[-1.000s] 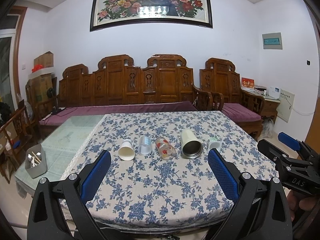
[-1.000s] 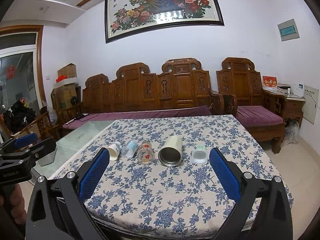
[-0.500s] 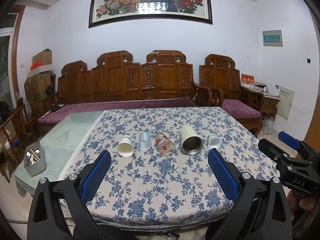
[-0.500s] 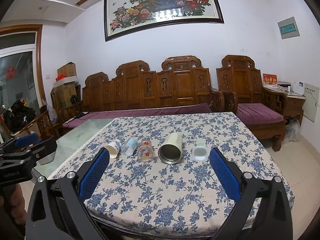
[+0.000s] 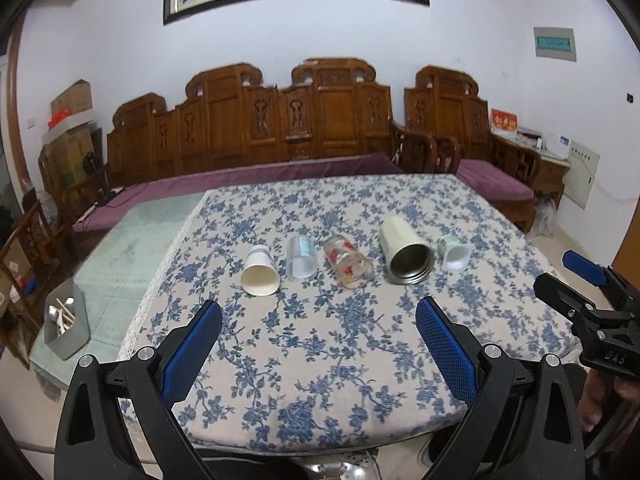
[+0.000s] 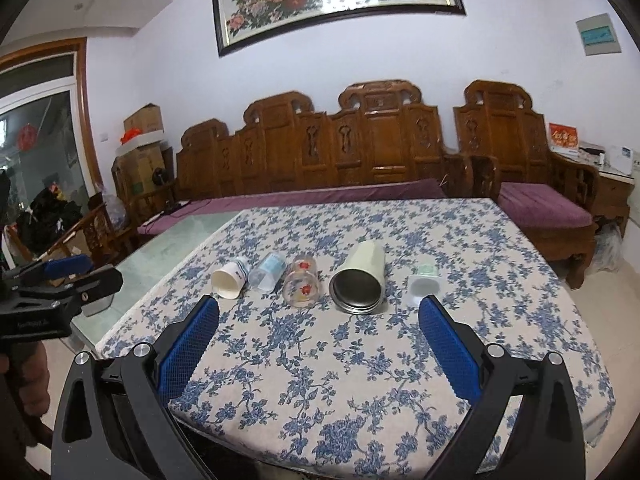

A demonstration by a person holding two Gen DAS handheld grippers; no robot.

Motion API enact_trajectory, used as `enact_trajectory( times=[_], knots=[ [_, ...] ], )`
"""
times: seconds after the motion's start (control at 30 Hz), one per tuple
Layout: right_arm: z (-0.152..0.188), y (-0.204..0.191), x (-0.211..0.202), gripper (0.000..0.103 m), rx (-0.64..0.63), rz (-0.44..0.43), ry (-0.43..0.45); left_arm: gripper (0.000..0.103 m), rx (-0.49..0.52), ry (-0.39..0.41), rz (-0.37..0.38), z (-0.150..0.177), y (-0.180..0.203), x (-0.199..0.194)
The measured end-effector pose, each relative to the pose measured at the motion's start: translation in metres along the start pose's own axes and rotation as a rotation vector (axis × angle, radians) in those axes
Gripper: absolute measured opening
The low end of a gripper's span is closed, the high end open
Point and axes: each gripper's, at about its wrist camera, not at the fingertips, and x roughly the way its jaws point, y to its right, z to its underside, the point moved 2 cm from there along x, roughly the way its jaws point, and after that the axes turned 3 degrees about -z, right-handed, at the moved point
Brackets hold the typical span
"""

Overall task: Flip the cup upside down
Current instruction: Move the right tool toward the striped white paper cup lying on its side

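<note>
Several cups lie on their sides in a row on the blue-flowered tablecloth [image 5: 320,340], mouths toward me: a white paper cup [image 5: 260,272], a clear plastic cup [image 5: 301,258], a glass with red flowers [image 5: 347,262], a cream steel tumbler [image 5: 405,250] and a small white-green cup [image 5: 454,253]. The same row shows in the right wrist view: paper cup [image 6: 229,280], plastic cup [image 6: 267,272], glass [image 6: 302,285], tumbler [image 6: 358,278], small cup [image 6: 425,285]. My left gripper [image 5: 318,326] is open and empty, short of the row. My right gripper [image 6: 318,322] is open and empty, just before the glass and tumbler.
A grey utensil holder [image 5: 66,326] stands on the green glass table to the left. A carved wooden sofa [image 5: 304,120] with purple cushions runs behind the table. The other gripper shows at the right edge in the left view [image 5: 600,320] and at the left edge in the right view [image 6: 48,296].
Both grippers have moved forward and tilted down toward the row of cups; the cups look larger. Both stay open. No cup has moved.
</note>
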Motion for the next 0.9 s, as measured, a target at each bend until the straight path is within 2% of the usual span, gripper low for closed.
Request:
enact_trajectory(
  times=[0.3, 0.57, 0.73, 0.9],
  knots=[
    [-0.008, -0.001, 0.067, 0.094, -0.023, -0.052, -0.102, 0.094, 0.017, -0.100, -0.009, -0.018, -0.016, 0.056],
    [-0.018, -0.003, 0.126, 0.089, -0.036, -0.091, -0.178, 0.094, 0.032, -0.207, 0.022, -0.033, -0.035, 0.117],
    [-0.023, -0.012, 0.164, 0.084, -0.064, -0.121, -0.216, 0.094, 0.053, -0.247, 0.024, -0.045, -0.046, 0.153],
    [-0.018, -0.020, 0.200, 0.083, -0.094, -0.141, -0.263, 0.093, 0.034, -0.289, 0.045, -0.056, -0.062, 0.195]
  ],
)
